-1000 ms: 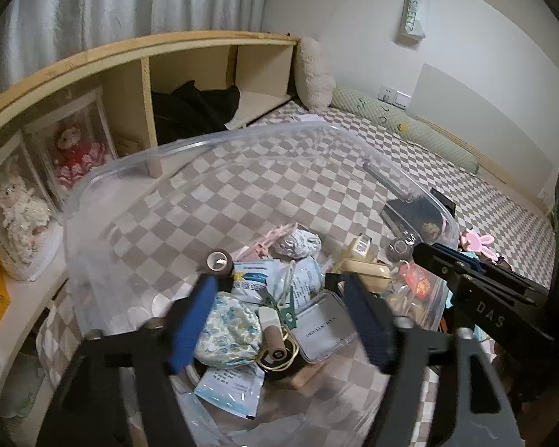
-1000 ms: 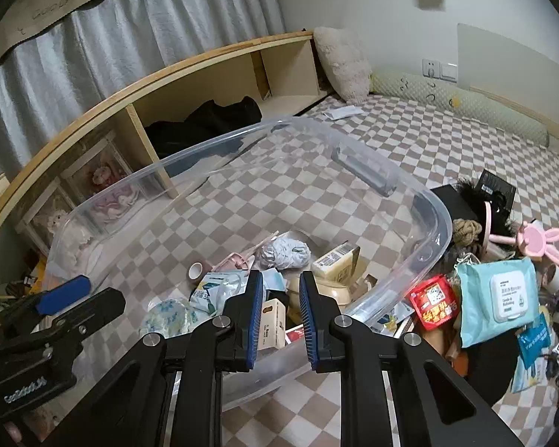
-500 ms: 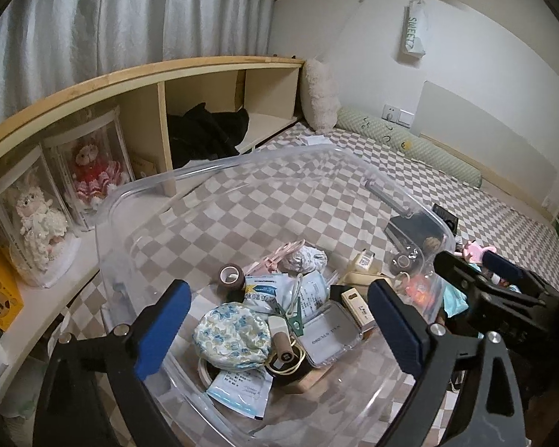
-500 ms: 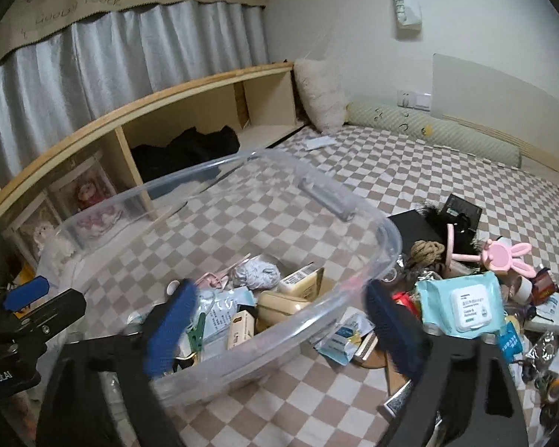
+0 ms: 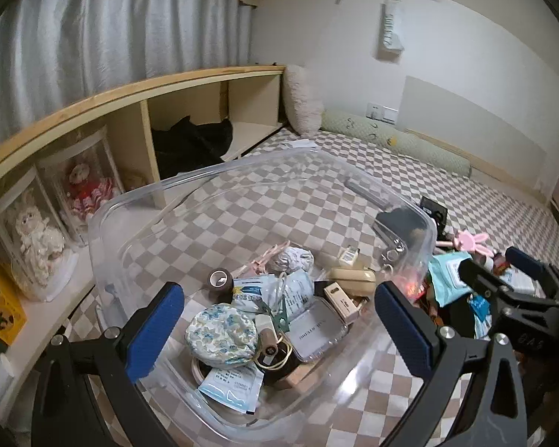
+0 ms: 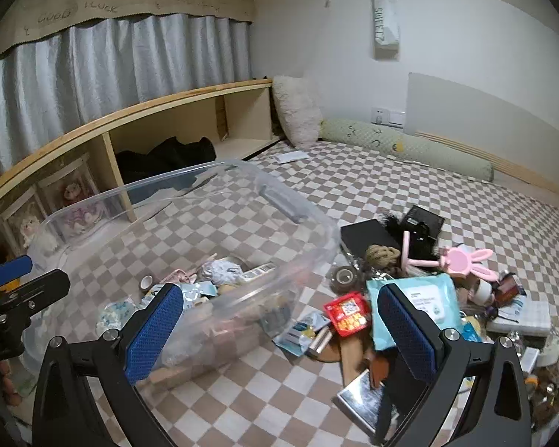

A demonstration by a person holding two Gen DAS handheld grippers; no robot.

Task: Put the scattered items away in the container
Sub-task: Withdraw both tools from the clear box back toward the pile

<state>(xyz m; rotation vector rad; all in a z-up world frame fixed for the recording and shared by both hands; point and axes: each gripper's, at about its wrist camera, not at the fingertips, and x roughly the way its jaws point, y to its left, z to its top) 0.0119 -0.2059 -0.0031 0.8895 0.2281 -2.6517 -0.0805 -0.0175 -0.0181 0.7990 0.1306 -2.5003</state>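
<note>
A clear plastic bin (image 5: 104,231) sits on the checkered mat. It holds a floral pouch (image 5: 221,335), a brown tape roll (image 5: 220,279), a clear case (image 5: 316,329) and several packets. My left gripper (image 5: 278,294) hovers over the bin's near end; its jaws are opening and nothing is held between them. My right gripper (image 6: 279,294) is open and empty, above the bin's right rim (image 6: 316,223) and the loose pile. That pile includes a teal wipes pack (image 6: 413,298), a red packet (image 6: 348,309) and a pink bunny toy (image 6: 462,259).
A low wooden shelf (image 6: 104,126) runs behind the bin with boxed dolls (image 5: 37,238) and dark cloth (image 5: 190,141). A fluffy pillow (image 6: 294,111) and green bolster (image 6: 410,149) line the far wall. A black box (image 6: 369,238) lies right of the bin.
The right gripper went from shut to wide open and swung right toward the pile. The left gripper's jaws spread wider. Both drew back from the bin.
</note>
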